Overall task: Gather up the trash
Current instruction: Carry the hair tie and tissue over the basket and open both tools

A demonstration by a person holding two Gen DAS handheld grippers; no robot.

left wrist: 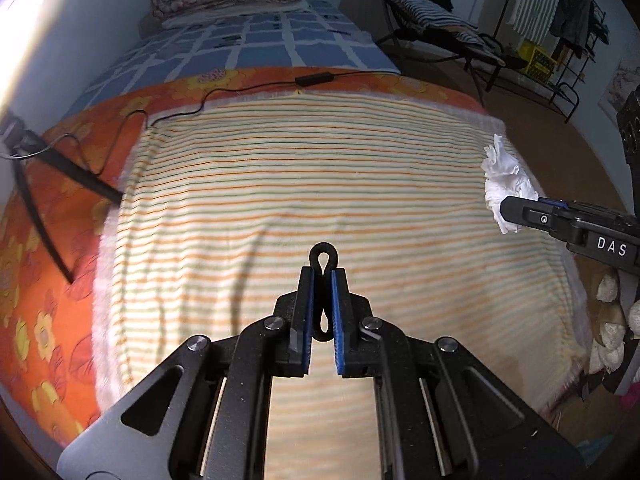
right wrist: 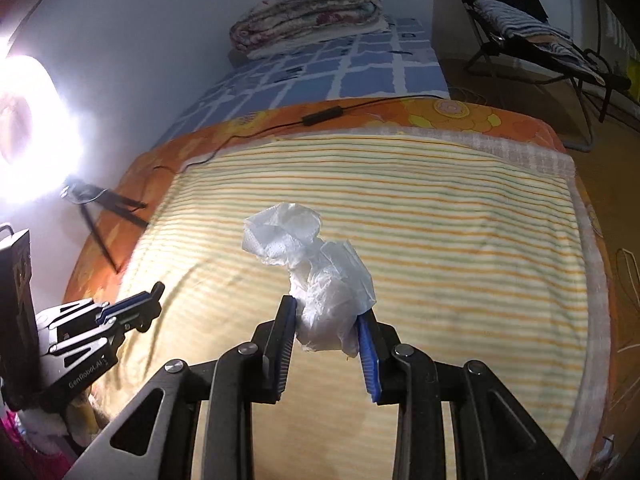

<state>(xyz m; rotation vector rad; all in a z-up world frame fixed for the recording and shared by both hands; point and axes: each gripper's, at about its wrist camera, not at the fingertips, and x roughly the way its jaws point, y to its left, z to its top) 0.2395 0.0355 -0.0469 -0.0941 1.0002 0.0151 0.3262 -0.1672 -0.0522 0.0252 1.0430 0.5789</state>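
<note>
My right gripper (right wrist: 328,320) is shut on a crumpled white tissue (right wrist: 320,272) and holds it above the striped yellow blanket (right wrist: 440,240) on the bed. The same tissue (left wrist: 506,184) and right gripper (left wrist: 516,204) show at the right edge of the left wrist view. My left gripper (left wrist: 323,284) is shut on a small black loop (left wrist: 323,258), which stands between the blue pads (left wrist: 308,312) above the blanket (left wrist: 280,184). The left gripper (right wrist: 154,294) also shows at the lower left of the right wrist view.
A black cable with an adapter (left wrist: 314,79) crosses the orange flowered sheet (left wrist: 48,260). A tripod (left wrist: 48,160) and a bright ring light (right wrist: 24,136) stand at the left. Folded quilts (right wrist: 308,12) lie at the bed's far end. A folding chair (left wrist: 436,28) stands on the floor at the right.
</note>
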